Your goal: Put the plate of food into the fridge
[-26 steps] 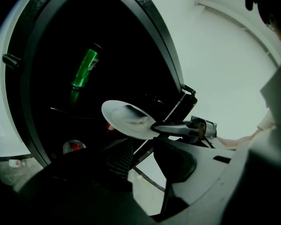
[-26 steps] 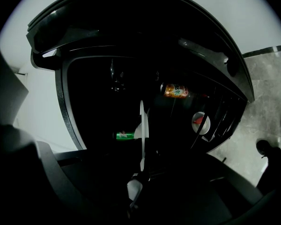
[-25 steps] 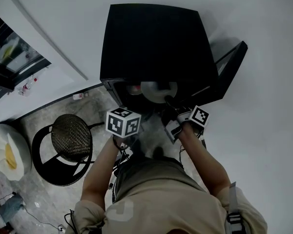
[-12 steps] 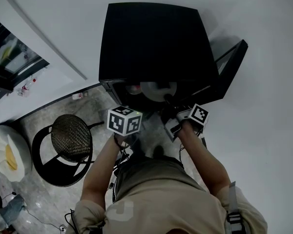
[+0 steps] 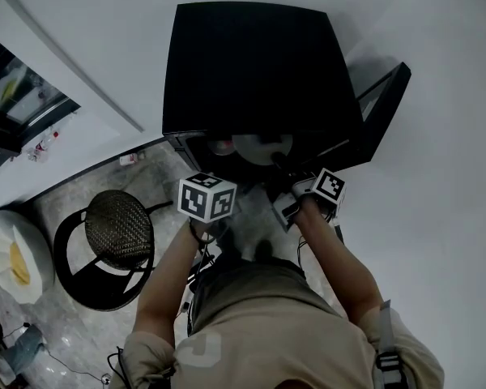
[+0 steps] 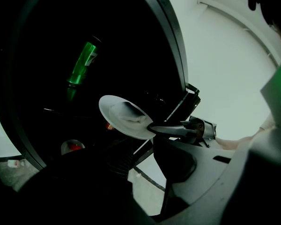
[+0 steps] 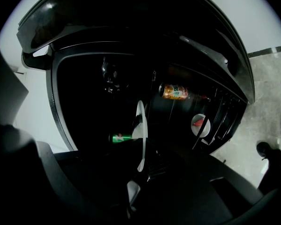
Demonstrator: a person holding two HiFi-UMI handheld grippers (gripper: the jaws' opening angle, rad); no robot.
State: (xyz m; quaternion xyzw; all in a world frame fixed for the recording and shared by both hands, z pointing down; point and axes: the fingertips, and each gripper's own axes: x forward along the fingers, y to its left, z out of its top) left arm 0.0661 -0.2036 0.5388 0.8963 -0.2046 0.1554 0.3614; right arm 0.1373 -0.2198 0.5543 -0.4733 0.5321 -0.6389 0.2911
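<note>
Right gripper (image 7: 139, 165) is clamped on the rim of the plate (image 6: 111, 108) — plate held at the open fridge (image 5: 251, 63) mouth, pale food (image 6: 130, 118) unidentifiable. Left gripper (image 6: 143, 172) jaws stand part-open, nothing between — tips lost in shadow. Fridge interior largely dark; one green can (image 6: 83, 62) discernible.

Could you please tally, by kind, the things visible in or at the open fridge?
Cans: 2, the green can and the orange can.
Plates: 1, the plate of food.
White containers with something red: 1, the white container.
Total: 4.
</note>
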